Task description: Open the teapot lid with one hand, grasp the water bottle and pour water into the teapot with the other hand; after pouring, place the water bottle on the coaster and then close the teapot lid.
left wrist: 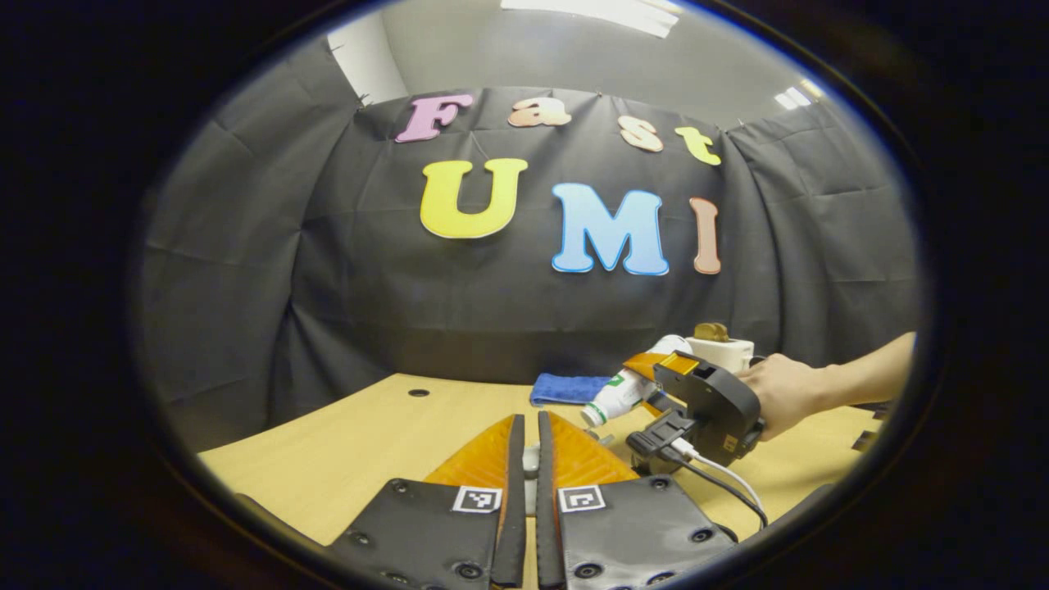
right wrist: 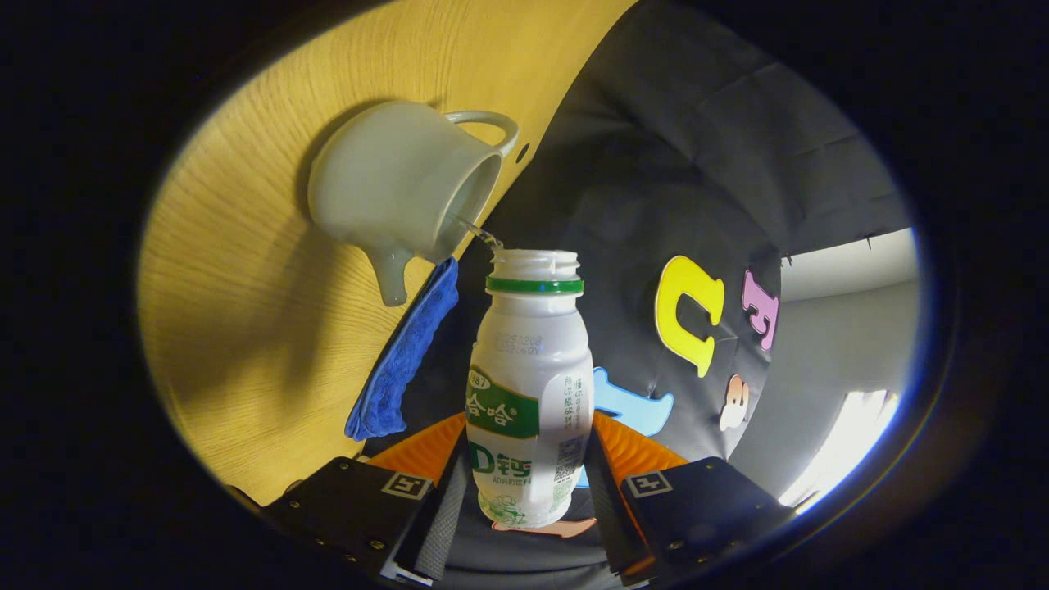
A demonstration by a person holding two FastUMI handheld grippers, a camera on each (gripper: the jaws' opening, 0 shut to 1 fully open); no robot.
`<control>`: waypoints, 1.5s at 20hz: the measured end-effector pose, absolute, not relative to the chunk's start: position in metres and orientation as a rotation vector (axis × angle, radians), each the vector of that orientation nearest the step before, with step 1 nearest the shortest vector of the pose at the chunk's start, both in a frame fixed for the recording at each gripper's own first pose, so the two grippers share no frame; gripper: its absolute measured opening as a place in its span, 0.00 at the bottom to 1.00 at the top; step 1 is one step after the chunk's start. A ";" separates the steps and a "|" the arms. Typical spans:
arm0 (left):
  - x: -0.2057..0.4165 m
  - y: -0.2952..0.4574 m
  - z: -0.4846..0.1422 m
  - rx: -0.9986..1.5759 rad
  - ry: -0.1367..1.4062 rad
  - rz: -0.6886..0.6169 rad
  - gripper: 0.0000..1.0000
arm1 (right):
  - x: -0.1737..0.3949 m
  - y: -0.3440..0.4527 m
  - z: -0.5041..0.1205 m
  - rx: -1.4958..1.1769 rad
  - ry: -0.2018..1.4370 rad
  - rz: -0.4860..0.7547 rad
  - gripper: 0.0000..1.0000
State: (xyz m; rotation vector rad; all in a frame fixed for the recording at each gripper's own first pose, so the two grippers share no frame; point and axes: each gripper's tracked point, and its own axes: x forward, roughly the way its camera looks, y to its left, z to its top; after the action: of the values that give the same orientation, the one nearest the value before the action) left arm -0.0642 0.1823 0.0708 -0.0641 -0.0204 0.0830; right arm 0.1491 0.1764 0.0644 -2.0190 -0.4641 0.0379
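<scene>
My right gripper [right wrist: 531,449] is shut on a white plastic bottle [right wrist: 531,369] with a green neck ring and no cap. The bottle is tipped, and a thin stream of water [right wrist: 479,233] runs from its mouth into the open top of a white teapot [right wrist: 385,180] with a handle and a spout. In the left gripper view a hand holds the right gripper [left wrist: 651,369] with the tilted bottle [left wrist: 624,392] at the right. My left gripper [left wrist: 530,419] is almost closed on a small pale piece, the teapot lid [left wrist: 531,460], mostly hidden between the fingers.
A folded blue cloth [left wrist: 569,387] lies on the wooden table [left wrist: 369,442] near the back, next to the teapot [right wrist: 406,352]. A white box with a brown item on top [left wrist: 721,351] stands at the back right. A cable hangs from the right gripper.
</scene>
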 end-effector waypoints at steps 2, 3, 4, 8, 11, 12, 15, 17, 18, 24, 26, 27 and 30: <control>-0.065 0.183 0.073 -0.064 -0.024 0.083 0.15 | 0.149 0.176 0.066 -2.017 -0.470 0.033 0.71; -0.066 0.184 0.073 -0.064 -0.027 0.086 0.11 | 0.148 0.175 0.065 -2.015 -0.469 0.036 0.71; -0.067 0.185 0.075 -0.064 -0.030 0.087 0.07 | 0.149 0.175 0.064 -2.014 -0.466 0.039 0.71; -0.064 0.188 0.073 -0.060 -0.028 0.097 0.15 | 0.148 0.177 0.061 -2.010 -0.468 0.044 0.71; -0.066 0.188 0.075 -0.066 -0.035 0.097 0.15 | 0.151 0.177 0.056 -1.978 -0.462 0.063 0.71; -0.067 0.189 0.076 -0.067 -0.040 0.096 0.15 | 0.152 0.177 0.055 -1.960 -0.457 0.075 0.71; -0.070 0.191 0.081 -0.065 -0.057 0.097 0.12 | 0.154 0.176 0.050 -1.899 -0.448 0.110 0.71; -0.071 0.188 0.082 -0.076 -0.065 0.085 0.15 | 0.158 0.173 0.049 -1.833 -0.430 0.133 0.71; -0.070 0.188 0.083 -0.086 -0.071 0.078 0.16 | 0.159 0.171 0.047 -1.786 -0.417 0.148 0.71; -0.065 0.195 0.077 -0.142 -0.073 0.070 0.16 | 0.154 0.165 0.050 -1.359 -0.338 0.217 0.71; -0.060 0.195 0.073 -0.160 -0.062 0.067 0.16 | 0.149 0.169 0.055 -1.211 -0.304 0.244 0.71; -0.055 0.194 0.070 -0.167 -0.058 0.063 0.16 | 0.146 0.169 0.058 -1.126 -0.289 0.261 0.71; -0.033 0.197 0.080 -0.191 -0.081 0.055 0.16 | 0.128 0.150 0.066 -0.875 -0.210 0.303 0.71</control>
State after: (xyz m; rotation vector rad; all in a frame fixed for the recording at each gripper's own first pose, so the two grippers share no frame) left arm -0.0329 0.1968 0.0797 -0.1914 -0.0813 0.0548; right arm 0.1276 0.1503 0.0661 -0.8748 -0.2097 0.3030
